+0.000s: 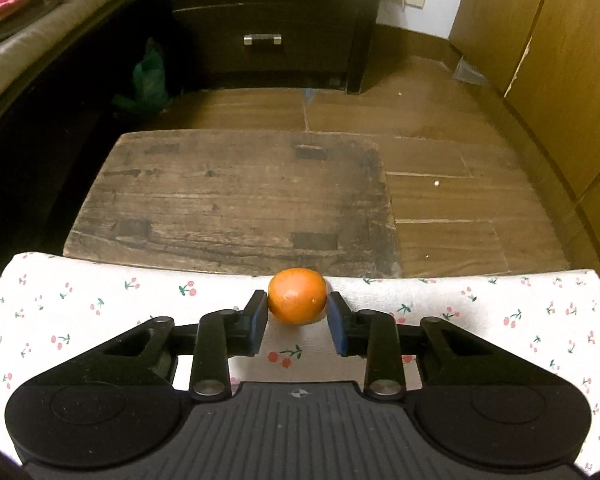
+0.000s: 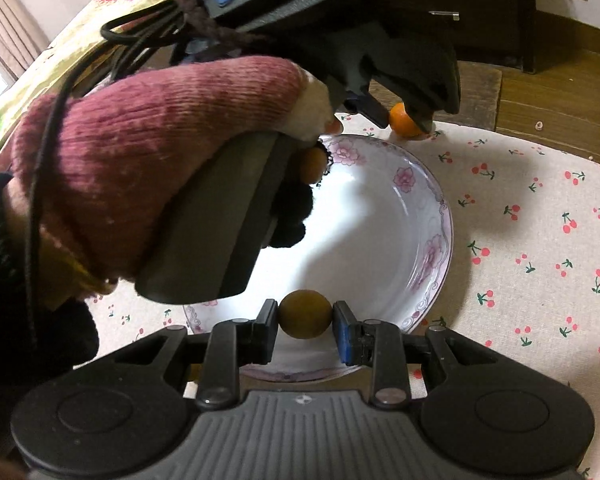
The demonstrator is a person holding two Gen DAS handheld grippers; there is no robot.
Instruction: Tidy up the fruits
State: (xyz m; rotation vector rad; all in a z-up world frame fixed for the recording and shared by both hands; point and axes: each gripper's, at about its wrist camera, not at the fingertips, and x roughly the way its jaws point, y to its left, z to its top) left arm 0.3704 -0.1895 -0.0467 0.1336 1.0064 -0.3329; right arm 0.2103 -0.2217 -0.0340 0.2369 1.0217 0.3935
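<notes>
1. Atop the cherry-print cloth (image 1: pixel 100 300) on the bench — orange fruit (image 1: pixel 297 296) at the far edge, pinched between the pads of the left tool (image 1: pixel 298 312).
2. Above the near rim of the floral plate (image 2: pixel 420 208) — brownish-yellow fruit (image 2: pixel 305 314) clamped in the right tool (image 2: pixel 305 320).
3. Gloved hand (image 2: pixel 140 168) wrapped round the left tool's handle.
</notes>
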